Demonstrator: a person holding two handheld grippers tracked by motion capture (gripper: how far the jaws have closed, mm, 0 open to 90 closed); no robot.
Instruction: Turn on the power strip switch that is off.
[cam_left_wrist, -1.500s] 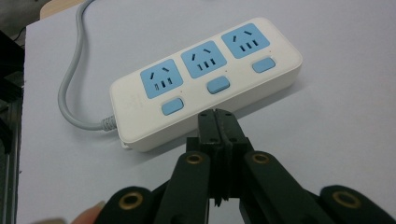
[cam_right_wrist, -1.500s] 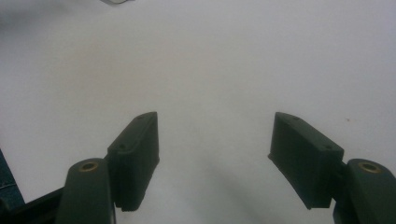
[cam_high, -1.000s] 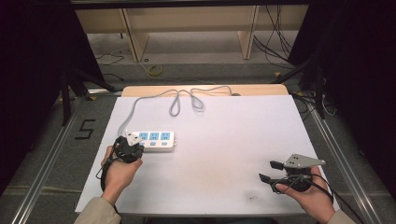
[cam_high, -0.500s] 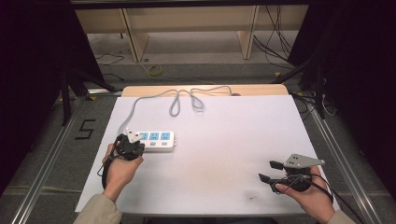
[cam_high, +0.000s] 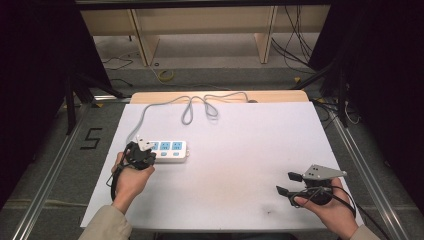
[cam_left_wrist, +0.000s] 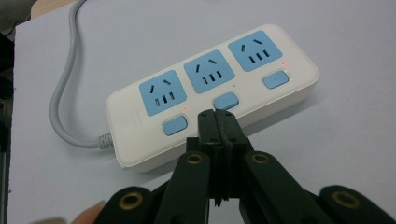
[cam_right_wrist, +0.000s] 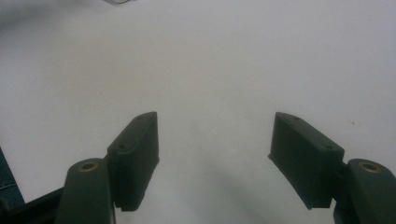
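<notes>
A white power strip (cam_high: 169, 150) (cam_left_wrist: 210, 95) with three blue sockets and three blue switches lies on the white table sheet (cam_high: 240, 150), left of centre. Small red lights glow beside its switches. My left gripper (cam_high: 141, 152) (cam_left_wrist: 217, 115) is shut with nothing between its jaws. Its joined tips sit at the strip's near edge, just below the middle blue switch (cam_left_wrist: 226, 100). My right gripper (cam_high: 287, 183) (cam_right_wrist: 215, 140) is held at the table's front right, jaws open over bare sheet.
The strip's grey cable (cam_high: 195, 105) runs from its left end to the table's far edge and loops there. A wooden strip of tabletop (cam_high: 220, 96) shows beyond the sheet. Shelving and loose floor cables lie behind the table.
</notes>
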